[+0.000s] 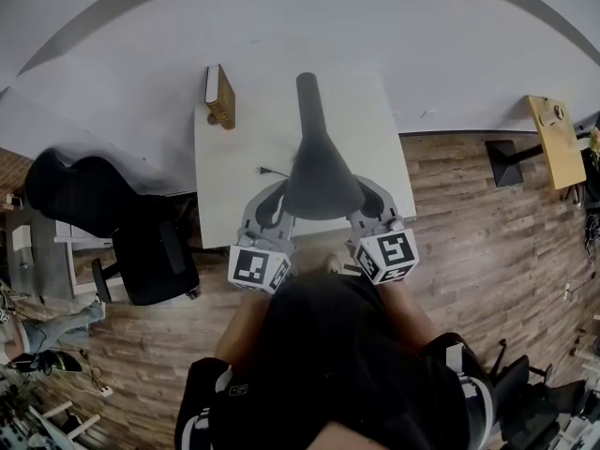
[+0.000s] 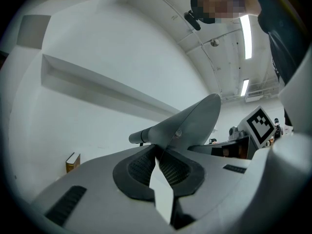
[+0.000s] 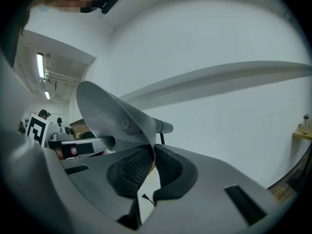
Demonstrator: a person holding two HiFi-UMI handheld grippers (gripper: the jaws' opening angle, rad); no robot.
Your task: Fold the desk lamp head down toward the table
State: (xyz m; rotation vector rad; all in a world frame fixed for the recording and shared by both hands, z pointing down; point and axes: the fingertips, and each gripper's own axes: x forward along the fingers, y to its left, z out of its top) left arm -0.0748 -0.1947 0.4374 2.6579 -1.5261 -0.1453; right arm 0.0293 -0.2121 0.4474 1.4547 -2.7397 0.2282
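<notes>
The desk lamp's grey cone-shaped head [image 1: 320, 172] hangs over the white table [image 1: 230, 195], with its neck [image 1: 310, 101] running toward the wall. My left gripper [image 1: 282, 202] is shut on the left rim of the head, and my right gripper [image 1: 360, 205] is shut on the right rim. In the left gripper view the thin edge of the lamp head [image 2: 195, 121] sits pinched between the dark ribbed pads [image 2: 141, 165] of my left gripper [image 2: 158, 155]. The right gripper view shows the lamp head [image 3: 105, 111] the same way, nipped in my right gripper [image 3: 152, 156].
A brown book [image 1: 220, 97] stands at the table's far left corner. A thin black cable [image 1: 272, 171] lies on the tabletop beside the lamp. A black office chair [image 1: 103, 214] stands left of the table, and a wooden side table [image 1: 555, 139] at the far right.
</notes>
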